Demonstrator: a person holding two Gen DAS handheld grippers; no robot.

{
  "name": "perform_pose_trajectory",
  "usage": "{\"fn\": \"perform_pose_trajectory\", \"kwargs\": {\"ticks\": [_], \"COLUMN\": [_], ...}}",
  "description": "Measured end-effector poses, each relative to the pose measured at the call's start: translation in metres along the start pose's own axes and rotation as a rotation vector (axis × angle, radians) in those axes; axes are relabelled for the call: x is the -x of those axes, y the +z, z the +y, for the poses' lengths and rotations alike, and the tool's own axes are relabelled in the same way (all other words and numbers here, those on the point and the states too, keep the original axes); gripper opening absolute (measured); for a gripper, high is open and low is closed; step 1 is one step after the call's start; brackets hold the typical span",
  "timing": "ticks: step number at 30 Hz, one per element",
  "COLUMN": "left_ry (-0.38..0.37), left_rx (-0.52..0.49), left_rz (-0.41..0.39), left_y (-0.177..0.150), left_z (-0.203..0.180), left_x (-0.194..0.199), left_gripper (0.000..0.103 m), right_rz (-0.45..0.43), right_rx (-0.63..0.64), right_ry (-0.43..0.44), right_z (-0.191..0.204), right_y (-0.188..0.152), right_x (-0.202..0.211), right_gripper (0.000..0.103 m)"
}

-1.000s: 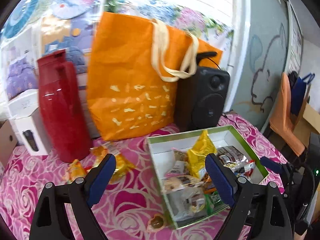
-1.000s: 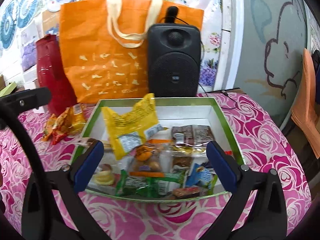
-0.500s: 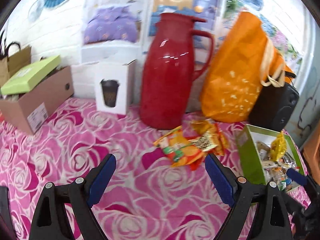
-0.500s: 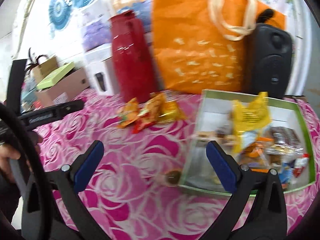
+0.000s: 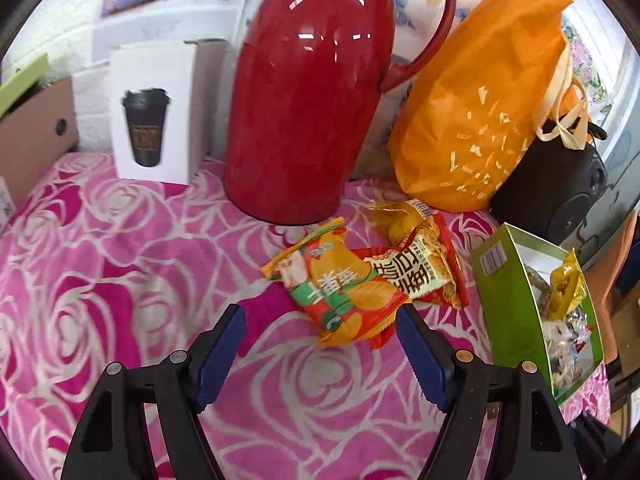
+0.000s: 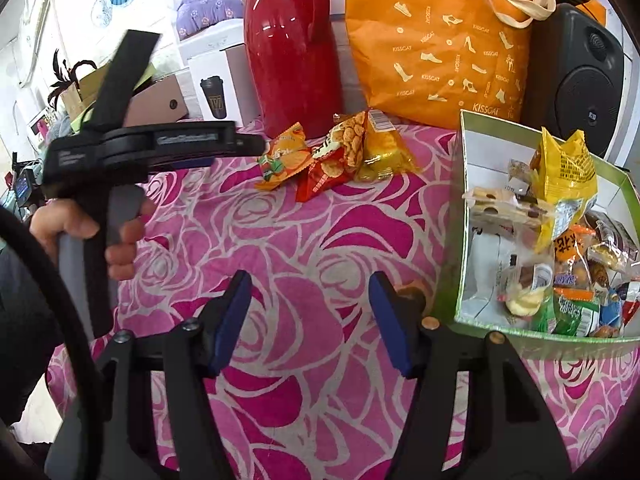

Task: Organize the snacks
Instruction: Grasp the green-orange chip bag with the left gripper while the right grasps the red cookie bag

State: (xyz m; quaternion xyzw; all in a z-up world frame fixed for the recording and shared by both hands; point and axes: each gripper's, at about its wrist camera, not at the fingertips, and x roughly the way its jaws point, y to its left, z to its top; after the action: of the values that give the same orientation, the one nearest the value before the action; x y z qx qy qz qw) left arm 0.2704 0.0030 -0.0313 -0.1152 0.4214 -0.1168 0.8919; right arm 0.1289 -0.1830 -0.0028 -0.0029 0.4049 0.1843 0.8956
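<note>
Jaws of the left gripper (image 5: 320,344) are seen spread wide in the left wrist view, with nothing held between them; they hover low over the pink rose-patterned worktop (image 5: 120,264), just short of a small heap of loose snack packets. Nearest the jaws lies an orange-and-green packet (image 5: 334,290), overlapped at its right by a red-and-cream packet (image 5: 424,276), with a yellow packet (image 5: 400,218) behind. Directly beyond the heap a red jug (image 5: 308,112) is shown upright, flanked by a white carton printed with a cup (image 5: 154,112) and an orange tote bag (image 5: 480,108). Only the outer green wall of the box (image 5: 516,308) and a sliver of its contents are visible at the right edge.

From the right wrist view the jaws of the right gripper (image 6: 310,316) are likewise seen well apart and empty, above bare worktop. What the other view hides is laid open here: the green box (image 6: 464,216) has a white inside and is crowded with wrapped snacks, among them a tall yellow bag (image 6: 566,176) standing above the rest. A small brown item (image 6: 412,294) lies on the cloth just outside the box's left wall. A hand (image 6: 86,236) is seen gripping the left tool's handle at the left, and a black speaker (image 6: 576,76) stands behind the box.
</note>
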Motion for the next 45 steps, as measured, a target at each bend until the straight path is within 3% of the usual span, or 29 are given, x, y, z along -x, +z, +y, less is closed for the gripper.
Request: {"fn": "perform_pose_trajectory", "kwargs": {"ticks": [4, 7, 11, 15, 17, 18, 20, 21, 23, 26, 33, 34, 39, 40, 41, 45], "left_ry": [0.009, 0.005, -0.049, -0.06, -0.068, -0.066, -0.053, -0.05, -0.042, -0.038, -0.001, 0.002, 0.01, 0.019, 0.006, -0.022], "left_rx": [0.001, -0.004, -0.038, -0.081, -0.075, -0.07, -0.051, -0.046, -0.053, -0.078, -0.152, -0.172, -0.22, -0.217, -0.208, -0.191], "left_rz": [0.028, 0.076, 0.086, 0.078, 0.064, 0.058, 0.053, 0.044, 0.022, 0.05, 0.106, 0.095, 0.11, 0.103, 0.092, 0.057], "left_y": [0.011, 0.01, 0.0, -0.012, -0.016, -0.017, -0.018, -0.019, -0.019, -0.019, -0.028, -0.029, -0.034, -0.035, -0.035, -0.03], "left_z": [-0.004, 0.003, 0.016, 0.022, 0.026, 0.027, 0.031, 0.031, 0.03, 0.026, 0.009, 0.006, -0.003, -0.005, -0.005, -0.007], "left_x": [-0.029, -0.048, -0.034, -0.009, 0.003, 0.008, 0.014, 0.019, 0.02, 0.011, -0.026, -0.025, -0.014, -0.009, -0.002, 0.024], "left_gripper": [0.079, 0.034, 0.009, 0.008, 0.012, 0.017, 0.056, 0.063, 0.067, 0.069, 0.066, 0.047, 0.041, 0.034, 0.015, 0.015], "right_rz": [-0.032, -0.058, -0.068, -0.041, -0.023, -0.018, 0.007, 0.032, 0.037, 0.032, 0.046, 0.052, 0.034, 0.025, 0.014, -0.037], "right_rx": [-0.009, -0.024, -0.035, -0.095, -0.097, -0.085, -0.086, -0.095, -0.092, -0.054, -0.016, -0.02, -0.026, -0.025, -0.025, -0.025], "right_ry": [-0.033, -0.061, -0.064, -0.056, -0.092, -0.107, -0.116, -0.105, -0.096, -0.105, -0.121, -0.118, -0.104, -0.103, -0.102, -0.1], "right_z": [-0.004, -0.009, -0.014, -0.022, -0.021, -0.019, -0.019, -0.021, -0.022, -0.018, -0.016, -0.017, -0.013, -0.012, -0.011, -0.008], "right_y": [0.015, 0.035, 0.064, 0.084, 0.092, 0.094, 0.097, 0.097, 0.091, 0.081, 0.046, 0.042, 0.039, 0.039, 0.038, 0.038], "right_x": [-0.004, -0.01, -0.032, -0.068, -0.087, -0.096, -0.111, -0.118, -0.118, -0.1, -0.066, -0.065, -0.054, -0.05, -0.045, -0.021], "right_gripper": [0.062, 0.062, 0.062, 0.062, 0.062, 0.062, 0.062, 0.042, 0.041, 0.038, 0.038, 0.038, 0.038, 0.038, 0.038, 0.038]}}
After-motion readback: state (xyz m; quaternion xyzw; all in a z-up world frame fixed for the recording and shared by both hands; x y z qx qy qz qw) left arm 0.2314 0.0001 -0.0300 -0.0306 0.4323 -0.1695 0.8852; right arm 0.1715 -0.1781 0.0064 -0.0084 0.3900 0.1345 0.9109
